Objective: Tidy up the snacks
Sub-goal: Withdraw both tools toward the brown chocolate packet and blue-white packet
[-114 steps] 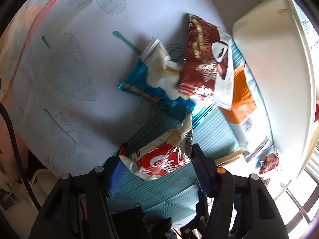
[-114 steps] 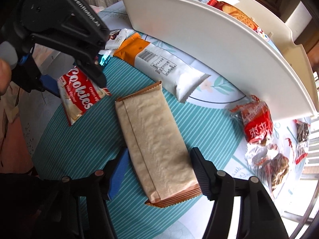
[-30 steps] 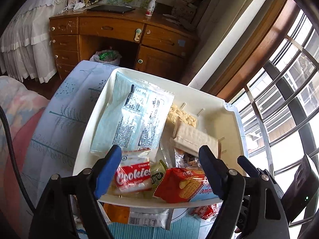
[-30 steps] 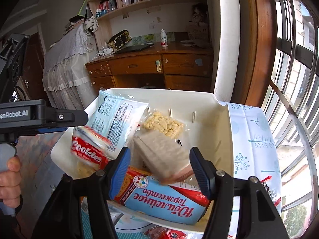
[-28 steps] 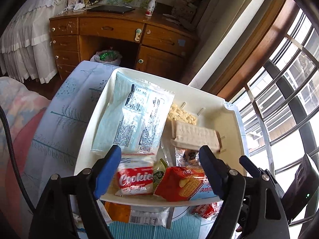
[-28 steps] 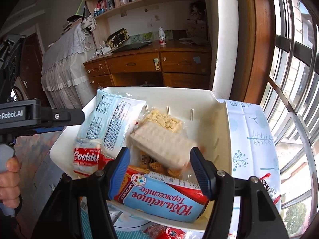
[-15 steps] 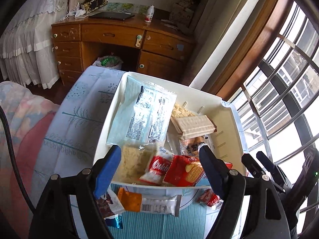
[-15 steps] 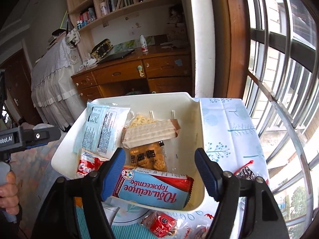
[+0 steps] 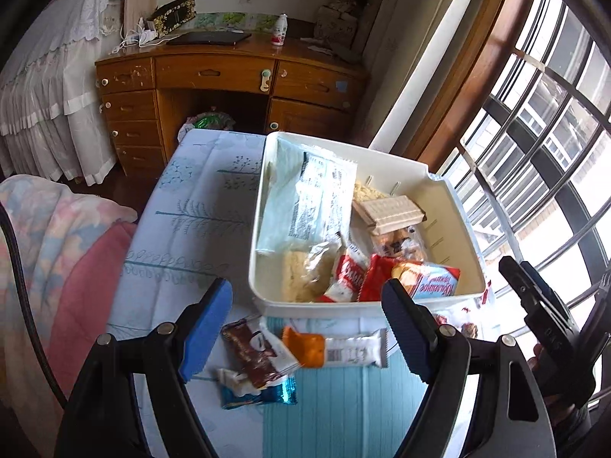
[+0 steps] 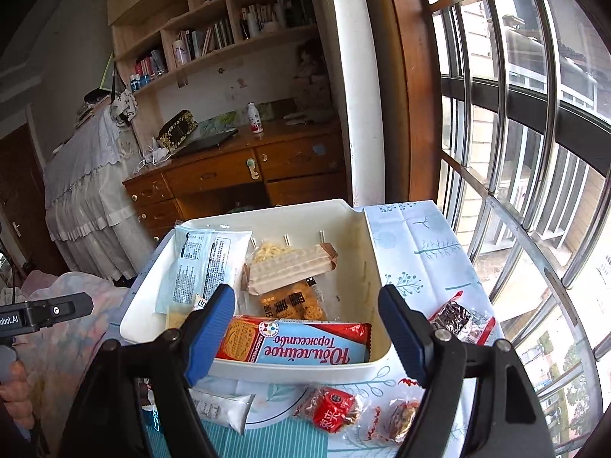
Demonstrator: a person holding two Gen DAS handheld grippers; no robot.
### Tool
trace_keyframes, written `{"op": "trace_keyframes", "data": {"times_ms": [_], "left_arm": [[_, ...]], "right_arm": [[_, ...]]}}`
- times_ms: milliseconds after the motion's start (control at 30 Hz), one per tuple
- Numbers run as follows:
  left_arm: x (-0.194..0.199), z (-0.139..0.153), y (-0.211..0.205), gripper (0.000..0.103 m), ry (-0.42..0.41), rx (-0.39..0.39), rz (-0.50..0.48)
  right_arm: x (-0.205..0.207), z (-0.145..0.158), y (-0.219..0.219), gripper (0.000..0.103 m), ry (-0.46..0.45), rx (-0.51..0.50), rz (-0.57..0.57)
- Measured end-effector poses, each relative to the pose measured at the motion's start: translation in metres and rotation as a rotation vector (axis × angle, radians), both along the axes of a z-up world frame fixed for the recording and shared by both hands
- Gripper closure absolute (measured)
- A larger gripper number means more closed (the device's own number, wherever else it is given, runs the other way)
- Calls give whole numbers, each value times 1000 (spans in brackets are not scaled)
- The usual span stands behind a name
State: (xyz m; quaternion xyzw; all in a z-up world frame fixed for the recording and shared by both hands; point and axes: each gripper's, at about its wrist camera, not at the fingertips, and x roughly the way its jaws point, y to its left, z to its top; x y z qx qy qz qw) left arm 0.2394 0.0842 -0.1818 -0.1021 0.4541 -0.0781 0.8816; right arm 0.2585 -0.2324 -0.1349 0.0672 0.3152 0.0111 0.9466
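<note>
Both grippers are held above the near edge of the white bin point(image 9: 366, 307), and nothing is carried. The left gripper point(image 9: 305, 324) is seen with its jaws spread wide and empty; the jaws of the right gripper point(image 10: 307, 328) have just been opening, with nothing between them.

The tan wafer pack point(image 10: 292, 267) and the red-and-white cookie pack point(image 9: 345, 276) lie inside the bin among the other snacks.

On the tablecloth point(image 9: 198, 206), the orange-and-white bar point(image 9: 336, 347) and the brown chocolate packet point(image 9: 256, 351) are seen just before the bin. The red candy packet point(image 10: 332, 408) lies near the right gripper.

The next pick is probably best made by lowering one gripper squarely over a single packet. Each bar is likely best gripped across its narrow width. Crinkly wrappers may slip, so the squeeze should be centred.
</note>
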Motion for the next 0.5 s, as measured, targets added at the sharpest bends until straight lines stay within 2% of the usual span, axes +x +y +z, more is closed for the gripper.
{"op": "trace_keyframes", "data": {"times_ms": [500], "left_arm": [[2,-40,36,24,120,26,-164]], "right_arm": [[-48,-18,63,25,37,-2,-109]]}}
